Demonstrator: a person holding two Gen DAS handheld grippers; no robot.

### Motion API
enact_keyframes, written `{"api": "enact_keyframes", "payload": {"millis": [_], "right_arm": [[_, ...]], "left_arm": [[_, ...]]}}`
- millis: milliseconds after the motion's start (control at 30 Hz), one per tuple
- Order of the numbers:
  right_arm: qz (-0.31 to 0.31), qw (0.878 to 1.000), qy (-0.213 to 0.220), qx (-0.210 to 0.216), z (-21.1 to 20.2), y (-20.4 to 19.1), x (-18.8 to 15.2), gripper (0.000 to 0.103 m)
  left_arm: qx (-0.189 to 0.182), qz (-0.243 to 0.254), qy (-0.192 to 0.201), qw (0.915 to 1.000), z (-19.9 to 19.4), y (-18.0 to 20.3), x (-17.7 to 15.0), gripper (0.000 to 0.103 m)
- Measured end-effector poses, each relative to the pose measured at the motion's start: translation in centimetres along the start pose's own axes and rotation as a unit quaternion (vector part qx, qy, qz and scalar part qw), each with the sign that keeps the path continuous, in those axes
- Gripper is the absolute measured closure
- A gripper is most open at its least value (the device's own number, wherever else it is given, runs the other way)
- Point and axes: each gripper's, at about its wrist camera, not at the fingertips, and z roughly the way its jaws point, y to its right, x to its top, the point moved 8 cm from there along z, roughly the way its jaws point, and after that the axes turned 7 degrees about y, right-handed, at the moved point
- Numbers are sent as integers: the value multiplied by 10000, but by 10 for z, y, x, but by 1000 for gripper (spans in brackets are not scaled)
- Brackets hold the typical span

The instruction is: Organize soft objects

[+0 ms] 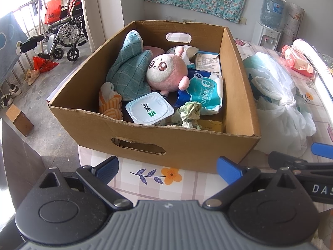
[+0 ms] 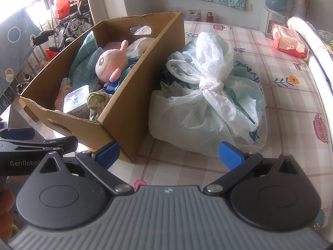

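A cardboard box (image 1: 187, 152) stands on the flowered tablecloth (image 1: 145, 177). Inside lie a pink plush toy (image 1: 166, 70), a teal checked cloth (image 1: 129, 70), an orange striped sock (image 1: 111, 104), a white sealed cup (image 1: 149, 109), a blue wipes pack (image 1: 204, 93) and a crumpled green cloth (image 1: 190, 114). My left gripper (image 1: 167, 171) is open and empty just in front of the box. My right gripper (image 2: 168, 154) is open and empty at the box's (image 2: 129, 104) near right corner, in front of a tied white plastic bag (image 2: 210, 95). The plush toy (image 2: 110, 62) also shows there.
The tied bag (image 1: 276, 91) lies right of the box. A red wipes pack (image 2: 288, 39) sits at the table's far right by a rolled mat (image 2: 308, 33). A wheelchair (image 1: 62, 33) and shoes stand on the floor left. A water dispenser (image 1: 268, 20) stands behind.
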Motion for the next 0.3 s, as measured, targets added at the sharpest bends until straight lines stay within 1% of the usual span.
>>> {"api": "enact_keyframes", "payload": {"millis": [300], "right_arm": [[11, 10000, -11, 3, 0, -1, 0, 1]], "left_arm": [[7, -2, -21, 10000, 1, 0, -1, 2]]}}
